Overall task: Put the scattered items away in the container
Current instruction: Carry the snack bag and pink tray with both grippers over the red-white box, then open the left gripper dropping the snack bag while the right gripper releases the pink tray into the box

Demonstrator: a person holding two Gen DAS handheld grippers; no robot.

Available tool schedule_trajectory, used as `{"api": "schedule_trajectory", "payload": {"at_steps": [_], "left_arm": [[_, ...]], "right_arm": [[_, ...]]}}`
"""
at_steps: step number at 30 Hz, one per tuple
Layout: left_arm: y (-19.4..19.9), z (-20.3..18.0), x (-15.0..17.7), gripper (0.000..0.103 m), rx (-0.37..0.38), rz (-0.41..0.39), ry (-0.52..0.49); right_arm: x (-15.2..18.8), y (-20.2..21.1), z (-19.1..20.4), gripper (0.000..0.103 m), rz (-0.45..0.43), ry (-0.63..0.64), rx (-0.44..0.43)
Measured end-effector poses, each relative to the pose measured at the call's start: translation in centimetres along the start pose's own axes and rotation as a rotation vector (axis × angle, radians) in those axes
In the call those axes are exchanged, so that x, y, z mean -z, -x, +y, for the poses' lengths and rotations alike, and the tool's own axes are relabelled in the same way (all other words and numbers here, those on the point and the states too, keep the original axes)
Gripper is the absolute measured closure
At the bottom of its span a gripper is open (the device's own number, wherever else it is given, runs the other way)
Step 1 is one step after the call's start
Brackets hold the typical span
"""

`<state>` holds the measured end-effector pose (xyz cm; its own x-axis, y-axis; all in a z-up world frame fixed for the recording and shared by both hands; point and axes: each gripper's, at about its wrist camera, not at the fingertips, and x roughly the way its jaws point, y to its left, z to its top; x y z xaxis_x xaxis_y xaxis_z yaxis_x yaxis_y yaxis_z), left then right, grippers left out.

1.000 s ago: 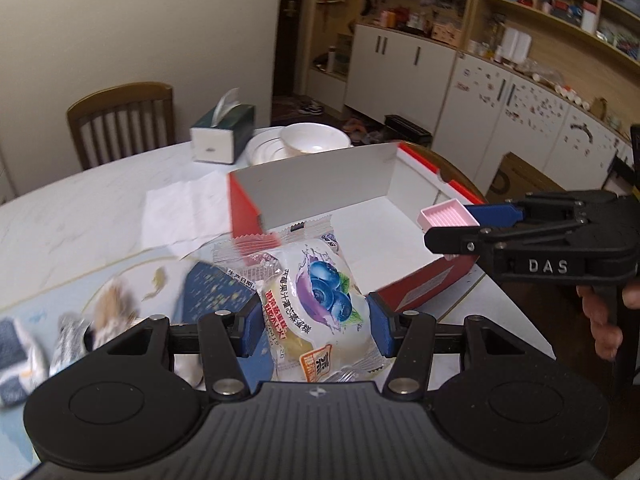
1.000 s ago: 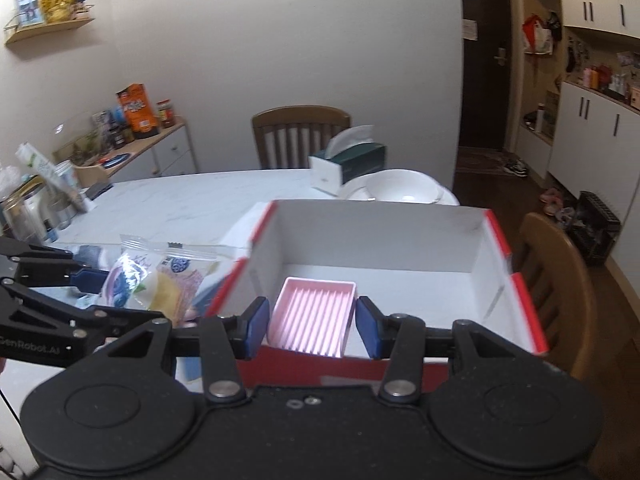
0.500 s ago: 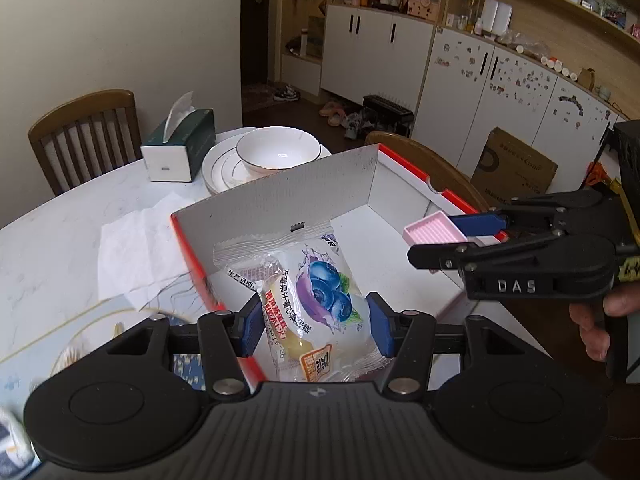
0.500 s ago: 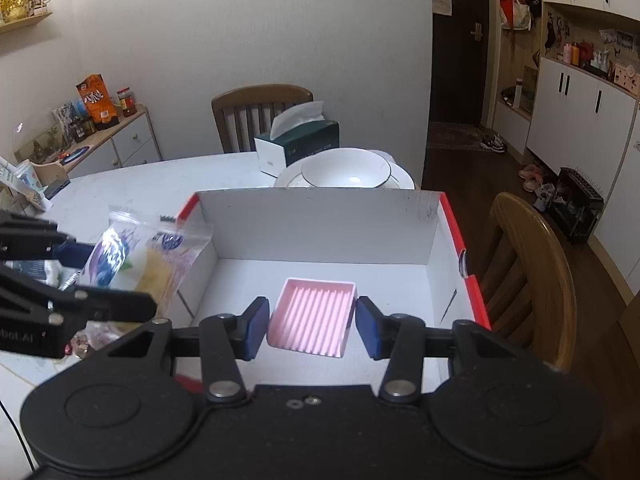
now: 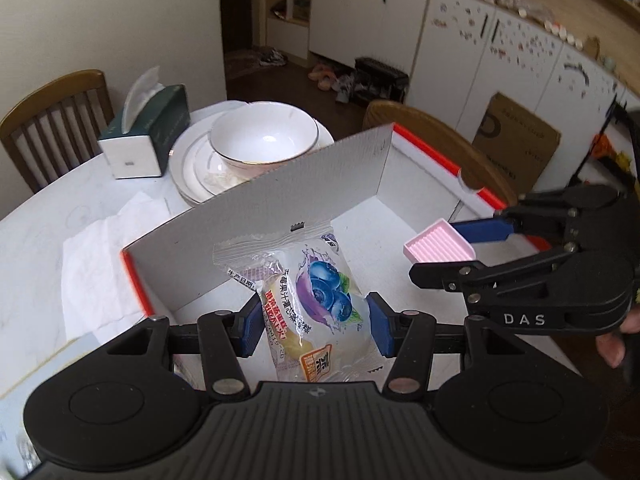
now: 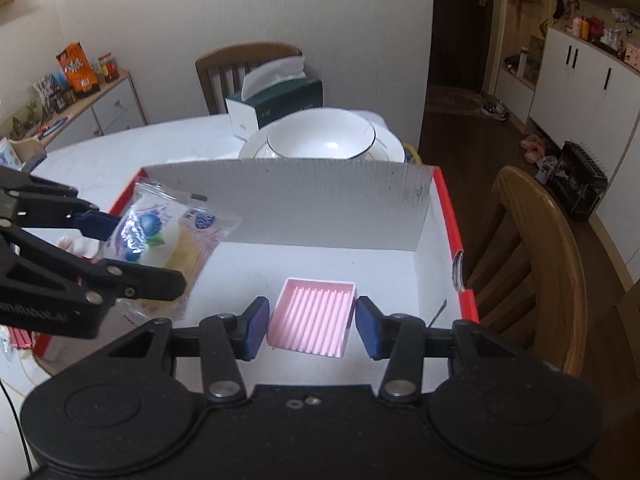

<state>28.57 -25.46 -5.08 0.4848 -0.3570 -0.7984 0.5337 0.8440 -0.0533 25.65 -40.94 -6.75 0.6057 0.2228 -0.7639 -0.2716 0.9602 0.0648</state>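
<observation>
A white bowl sits on stacked plates on the worktop. Just beside them stands a green tissue box, a tissue sticking up from it. A crumpled paper napkin lies flat nearby. Wooden chairs stand at the worktop's edge; white cabinets line the far wall.

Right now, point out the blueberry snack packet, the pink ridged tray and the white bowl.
blueberry snack packet (image 5: 320, 300): left wrist view, printed blueberry picture.
pink ridged tray (image 6: 314, 316): right wrist view, ridged inside.
white bowl (image 6: 322, 140): right wrist view, inner wall.
</observation>
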Motion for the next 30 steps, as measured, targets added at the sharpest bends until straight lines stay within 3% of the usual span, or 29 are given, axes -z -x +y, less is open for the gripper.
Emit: {"api": "schedule_trajectory", "payload": {"at_steps": [11, 30], "left_arm": [[-5.2, -0.4, -0.3, 0.05, 0.026, 0.144, -0.05], [-8.8, 1.0, -0.5, 0.05, 0.051, 0.309, -0.005]], "right_arm": [[-0.5, -3.9, -0.3, 0.057, 0.159, 0.123, 0.011], [-0.5, -7.2, 1.2, 0.057, 0.361, 0.245, -0.059]]}}
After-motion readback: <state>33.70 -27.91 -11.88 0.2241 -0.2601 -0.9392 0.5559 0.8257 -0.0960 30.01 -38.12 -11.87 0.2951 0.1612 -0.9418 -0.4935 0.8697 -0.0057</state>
